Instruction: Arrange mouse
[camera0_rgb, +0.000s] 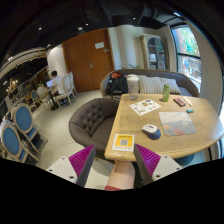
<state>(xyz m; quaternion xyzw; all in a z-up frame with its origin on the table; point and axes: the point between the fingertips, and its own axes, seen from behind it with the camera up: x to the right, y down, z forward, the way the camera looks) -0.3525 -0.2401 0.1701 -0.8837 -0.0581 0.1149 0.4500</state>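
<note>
A white mouse lies on the light wooden table, just left of a pale grey mouse mat. My gripper hangs well short of the table's near end, with the mouse ahead and to the right of its fingers. Its fingers stand wide apart, their magenta pads facing each other with nothing held. Part of a person's limb shows low down between the fingers.
A yellow-and-white card lies at the table's near end. Farther along are a booklet, a green bottle and a red item. A dark tufted armchair stands left of the table, blue chairs farther left, a sofa behind.
</note>
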